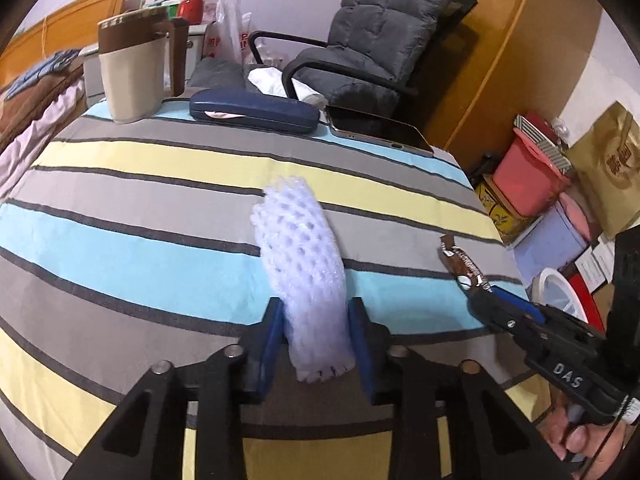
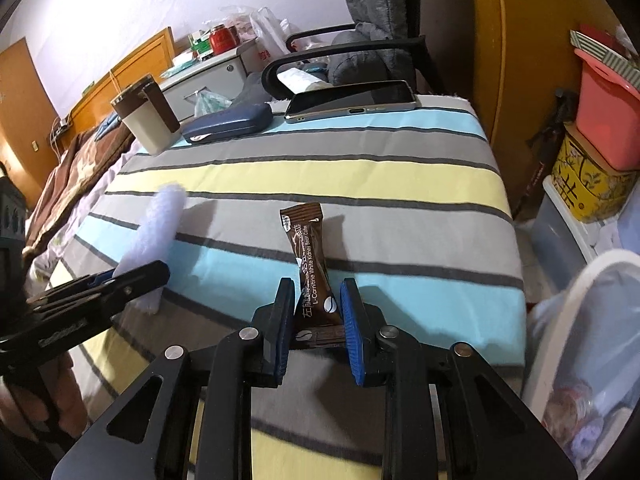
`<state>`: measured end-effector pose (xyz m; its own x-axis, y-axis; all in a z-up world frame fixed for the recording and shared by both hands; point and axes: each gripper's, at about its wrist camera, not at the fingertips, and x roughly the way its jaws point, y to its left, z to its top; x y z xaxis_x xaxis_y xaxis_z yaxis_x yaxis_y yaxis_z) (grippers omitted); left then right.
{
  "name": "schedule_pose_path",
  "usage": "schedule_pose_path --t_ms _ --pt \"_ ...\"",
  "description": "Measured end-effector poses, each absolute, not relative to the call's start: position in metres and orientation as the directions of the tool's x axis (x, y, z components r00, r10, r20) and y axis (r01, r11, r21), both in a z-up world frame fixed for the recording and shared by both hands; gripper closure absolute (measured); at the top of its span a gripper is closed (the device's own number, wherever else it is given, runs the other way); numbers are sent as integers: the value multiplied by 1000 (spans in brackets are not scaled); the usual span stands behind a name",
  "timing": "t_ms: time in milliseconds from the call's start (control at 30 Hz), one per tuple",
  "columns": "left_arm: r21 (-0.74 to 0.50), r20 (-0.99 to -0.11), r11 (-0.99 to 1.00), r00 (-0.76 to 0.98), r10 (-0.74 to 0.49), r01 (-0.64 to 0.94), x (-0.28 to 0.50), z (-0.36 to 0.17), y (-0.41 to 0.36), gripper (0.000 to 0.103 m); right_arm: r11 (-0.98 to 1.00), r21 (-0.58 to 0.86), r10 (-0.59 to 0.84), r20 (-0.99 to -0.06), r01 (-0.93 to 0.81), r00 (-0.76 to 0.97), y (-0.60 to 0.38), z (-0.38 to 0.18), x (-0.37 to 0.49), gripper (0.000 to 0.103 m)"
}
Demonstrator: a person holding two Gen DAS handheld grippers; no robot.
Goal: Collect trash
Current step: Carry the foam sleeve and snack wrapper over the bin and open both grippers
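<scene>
Blue-padded jaws of the left gripper point(image 1: 316, 334) clench a white foam fruit net point(image 1: 300, 268), lifting it upright off the striped tablecloth point(image 1: 140, 208). Beside it, the right gripper point(image 2: 316, 320) pinches the lower end of a brown coffee sachet point(image 2: 312, 264), likewise raised for carrying. Just off the table's right edge waits a lined white bin point(image 2: 580, 344), probably where both pieces go.
</scene>
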<state>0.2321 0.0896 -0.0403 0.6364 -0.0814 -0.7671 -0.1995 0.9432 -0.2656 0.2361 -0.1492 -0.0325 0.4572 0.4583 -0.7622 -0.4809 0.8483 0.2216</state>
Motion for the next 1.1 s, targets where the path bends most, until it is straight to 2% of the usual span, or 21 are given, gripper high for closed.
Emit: schedule_pose_path --t_ms 233,1100 --pt "-228 -750 965 655 -89 -130 213 -27 65 75 853 239 470 -740 -464 482 -157 -20 222 77" --pt "-233 -687 972 700 -195 41 144 22 -12 75 888 239 442 -680 -393 585 -201 9 168 77"
